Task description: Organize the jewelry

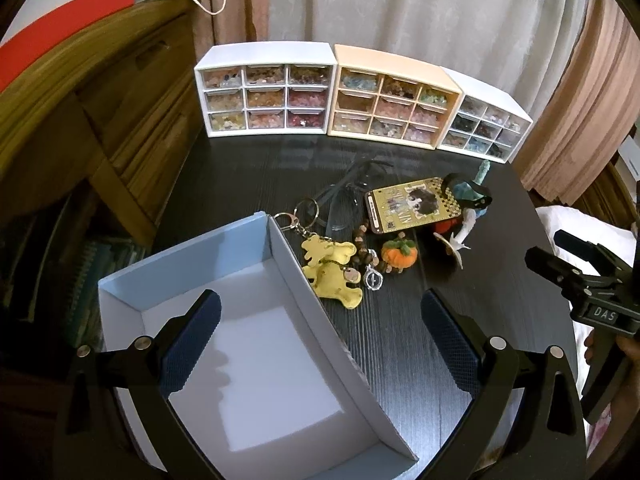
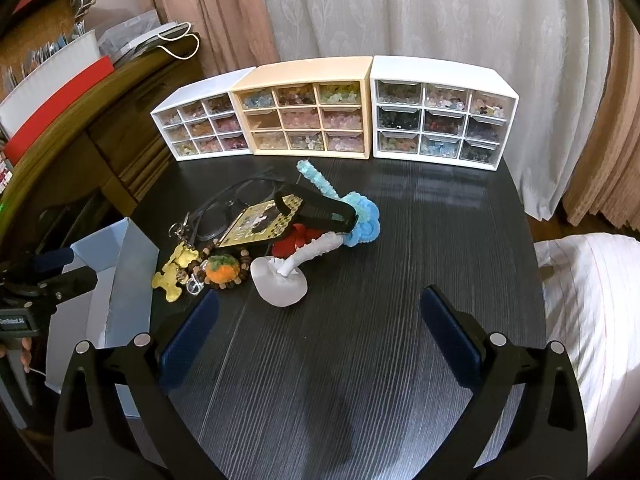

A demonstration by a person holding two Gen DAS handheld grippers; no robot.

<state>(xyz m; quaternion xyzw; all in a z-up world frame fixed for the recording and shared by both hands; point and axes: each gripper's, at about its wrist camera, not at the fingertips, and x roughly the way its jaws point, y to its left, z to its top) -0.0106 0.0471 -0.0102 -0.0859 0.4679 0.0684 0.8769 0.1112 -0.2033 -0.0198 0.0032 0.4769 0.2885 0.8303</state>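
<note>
A pale blue open box (image 1: pixel 316 312) sits at the table's left, empty inside; it also shows in the right wrist view (image 2: pixel 132 280). My left gripper (image 1: pixel 320 344) is open, hovering over the box's right wall. Beside the box lie a yellow bear keychain (image 1: pixel 332 268), a wooden bead bracelet (image 1: pixel 370 256), a small orange pumpkin charm (image 1: pixel 399 254), a patterned card (image 1: pixel 408 206), glasses (image 1: pixel 344 196) and a white and blue fuzzy flower ornament (image 2: pixel 320 236). My right gripper (image 2: pixel 320 336) is open and empty above bare table, in front of the ornament's white base (image 2: pixel 280 284).
Three small drawer organisers full of beads stand in a row at the table's back: white (image 2: pixel 200 124), peach (image 2: pixel 304 116), white (image 2: pixel 440 120). A wooden cabinet (image 1: pixel 100 120) stands left. A white cloth (image 2: pixel 592 320) lies at the right edge.
</note>
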